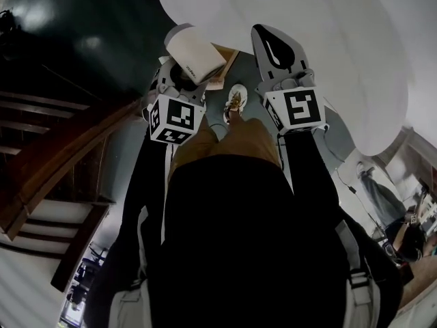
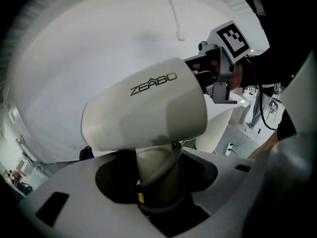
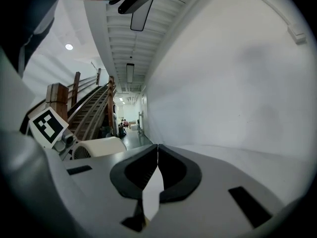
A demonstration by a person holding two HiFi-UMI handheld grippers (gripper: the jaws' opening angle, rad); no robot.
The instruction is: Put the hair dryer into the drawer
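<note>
Where it widens, the hair dryer (image 2: 148,108) looks smooth.

"ZEABO" in dark letters on the hair dryer (image 2: 146,110)

A glossy grey floor (image 1: 119,162) carries the person's white shoe (image 1: 237,98).

Hair dryer (image 2: 148,108) handle sitting between jaws of left gripper (image 2: 157,175), body projecting beyond jaw tips. Right gripper (image 3: 157,150) lying right of those jaws, past dryer's body, apart from it. Seen from right gripper's jaws, hair dryer and left gripper sitting to left, staircase (image 3: 89,113) running farther back on left. Large curved surface (image 3: 237,83) standing ahead of both jaw pairs. Person's shoe (image 1: 236,100) lying below, between two grippers.
</note>
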